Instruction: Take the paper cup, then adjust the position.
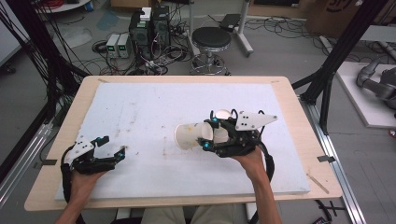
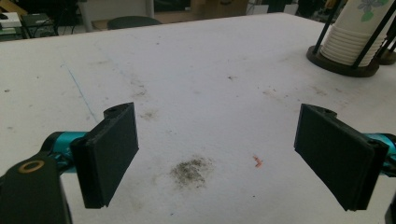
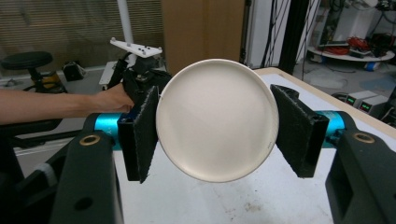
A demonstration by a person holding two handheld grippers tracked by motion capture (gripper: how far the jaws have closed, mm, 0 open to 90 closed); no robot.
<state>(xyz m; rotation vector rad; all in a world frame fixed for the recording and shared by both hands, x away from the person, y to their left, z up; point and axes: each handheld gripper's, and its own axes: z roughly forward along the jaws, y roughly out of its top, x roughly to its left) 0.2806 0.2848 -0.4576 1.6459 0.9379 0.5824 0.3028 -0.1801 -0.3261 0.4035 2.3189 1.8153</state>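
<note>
Your right claw (image 1: 208, 131) grips the cup (image 1: 192, 136) by its base, long axis level over the worktop (image 1: 140, 107), mouth toward 9 o'clock; your left claw (image 1: 111, 148), wide and empty, rests at 8 o'clock from it

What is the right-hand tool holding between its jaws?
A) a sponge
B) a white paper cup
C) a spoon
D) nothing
B: the right gripper has its jaws closed on a white paper cup, lying sideways above the table.
</note>
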